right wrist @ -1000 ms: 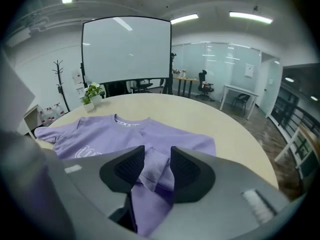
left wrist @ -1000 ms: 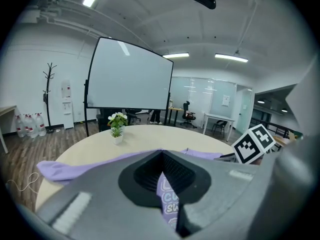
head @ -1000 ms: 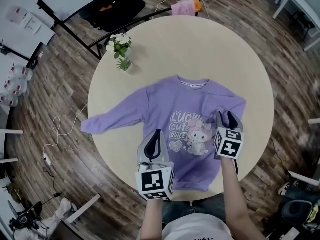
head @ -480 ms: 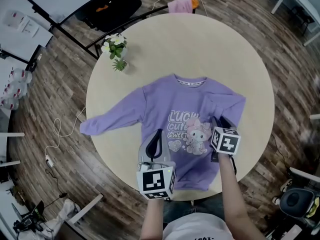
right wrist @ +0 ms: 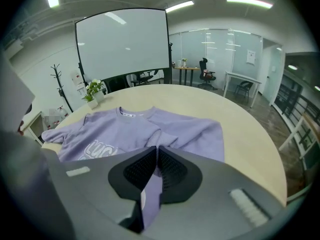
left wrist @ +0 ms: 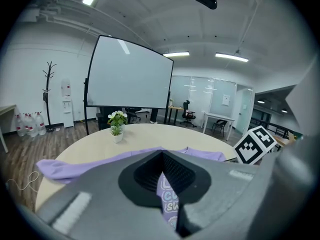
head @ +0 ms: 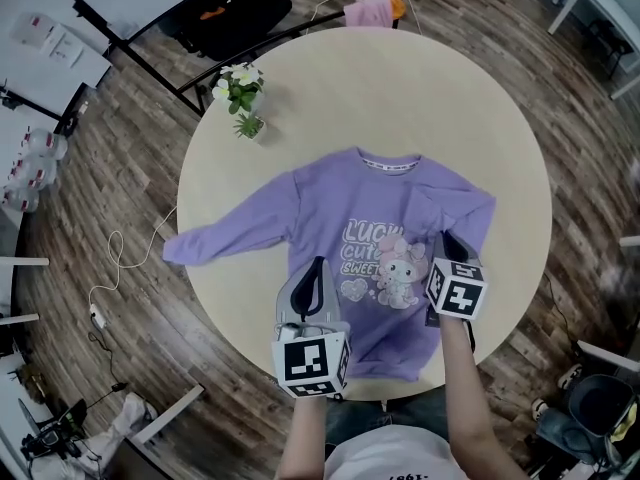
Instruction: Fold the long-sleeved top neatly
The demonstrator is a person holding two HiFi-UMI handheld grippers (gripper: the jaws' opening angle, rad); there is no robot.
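A purple long-sleeved top (head: 370, 218) with a cartoon print lies flat, front up, on the round table (head: 440, 98). One sleeve (head: 215, 236) stretches out to the left; the other is folded in over the right side of the body. My right gripper (head: 450, 240) sits at that folded sleeve and is shut on its ribbed cuff (right wrist: 160, 140), with purple fabric running between the jaws. My left gripper (head: 317, 265) hovers over the top's lower left part, shut, with nothing in it. Through its jaws the print shows in the left gripper view.
A small potted plant (head: 240, 93) stands at the table's far left. A pink cloth (head: 368, 13) lies just beyond the far edge. A black stand frame (head: 150, 73) and a cable (head: 110, 268) sit on the wooden floor to the left.
The right gripper's jaws, apart a second ago, have closed on the folded sleeve's cuff. The left gripper has stayed where it was.
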